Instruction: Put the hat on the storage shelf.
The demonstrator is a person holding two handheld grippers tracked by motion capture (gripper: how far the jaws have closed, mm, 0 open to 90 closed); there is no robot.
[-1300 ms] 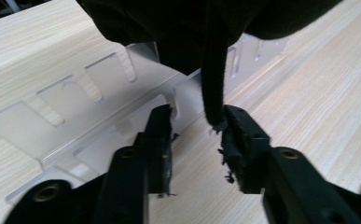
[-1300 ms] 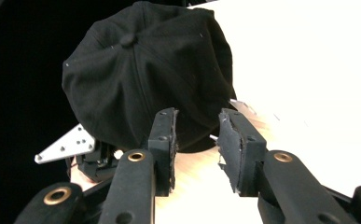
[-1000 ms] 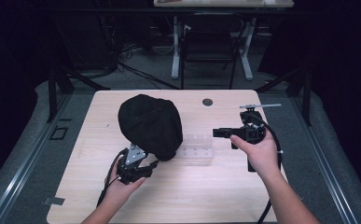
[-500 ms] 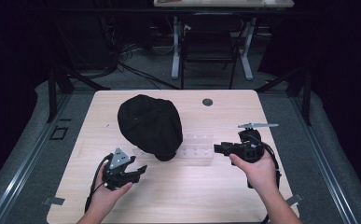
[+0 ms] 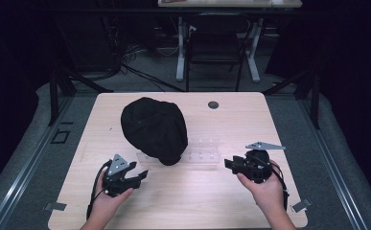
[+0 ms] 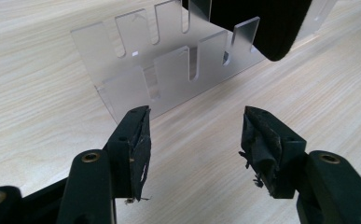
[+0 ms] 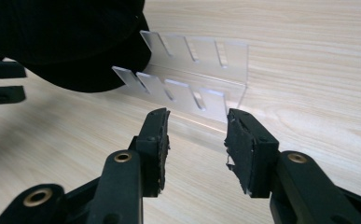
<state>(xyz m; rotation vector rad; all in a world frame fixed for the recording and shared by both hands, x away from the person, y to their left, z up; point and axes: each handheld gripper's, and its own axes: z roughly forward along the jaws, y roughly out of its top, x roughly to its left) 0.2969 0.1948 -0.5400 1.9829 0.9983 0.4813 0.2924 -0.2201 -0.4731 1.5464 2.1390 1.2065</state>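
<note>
Cap [image 5: 153, 129] rests on the clear rack [image 5: 203, 154], my left claw [image 5: 141, 175] and right claw [image 5: 229, 164] both apart and empty, their jaws just opened wider, so next I judge withdrawal.

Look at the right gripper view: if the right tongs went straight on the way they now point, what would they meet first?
Most likely the clear slotted rack, at its near end wall. The open right tongs aim at it over bare table; the black cap sits off to the side, though depth is hard to judge.
</note>
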